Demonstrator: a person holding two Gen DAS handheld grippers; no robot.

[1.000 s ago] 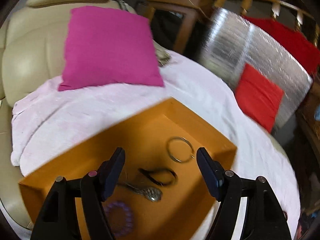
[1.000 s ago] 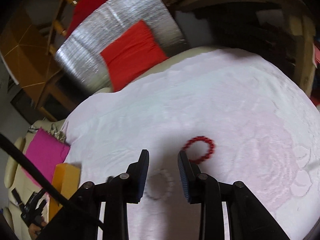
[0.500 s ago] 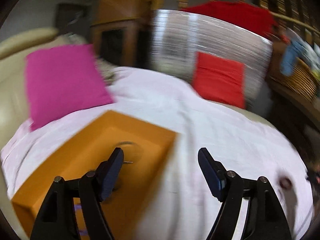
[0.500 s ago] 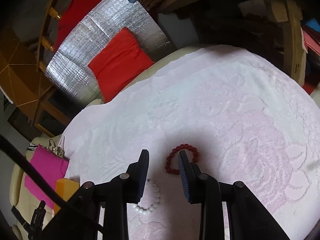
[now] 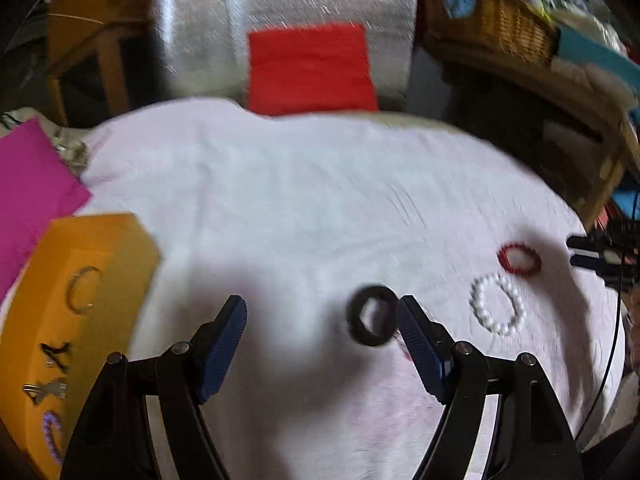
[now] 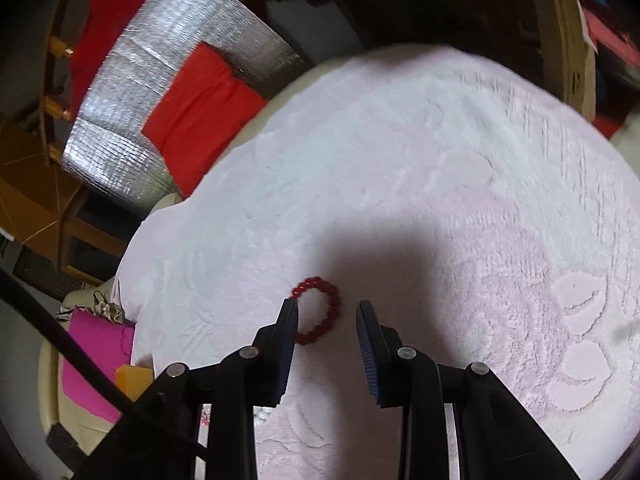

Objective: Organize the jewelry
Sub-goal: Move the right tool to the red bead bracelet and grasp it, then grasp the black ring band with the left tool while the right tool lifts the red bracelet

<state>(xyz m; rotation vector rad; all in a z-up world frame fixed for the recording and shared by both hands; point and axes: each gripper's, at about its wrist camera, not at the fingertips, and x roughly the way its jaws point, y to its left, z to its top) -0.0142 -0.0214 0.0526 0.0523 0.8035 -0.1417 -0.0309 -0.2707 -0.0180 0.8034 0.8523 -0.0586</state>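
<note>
While the left gripper (image 5: 322, 320) hangs over the pale pink blanket (image 5: 280, 200), its two blue pads are spread wide with nothing between them. A black ring (image 5: 372, 320) lies on the blanket just beside the right-hand pad, so close that I cannot tell if they touch. A little farther to the right lies a white bead bracelet (image 5: 498, 304), and just past it a red bead bracelet (image 5: 519, 258).

Off to the left sits an orange box (image 5: 116, 248). Inside it I can see a thin metal hoop (image 5: 83, 290), a dark clip (image 5: 56, 354), a small silver piece (image 5: 46, 390) and a purple beaded band (image 5: 52, 436). A pink cushion (image 5: 28, 184) lies behind the box.

The right gripper (image 6: 328, 312) hangs low over the blanket too. Its pads are partly open and hold nothing. The red bead bracelet (image 6: 320, 310) lies flat near the tips, and the left pad covers one edge of it. A red cushion (image 6: 200, 108) leans on a shiny silver sheet (image 6: 120, 108) at the back.
</note>
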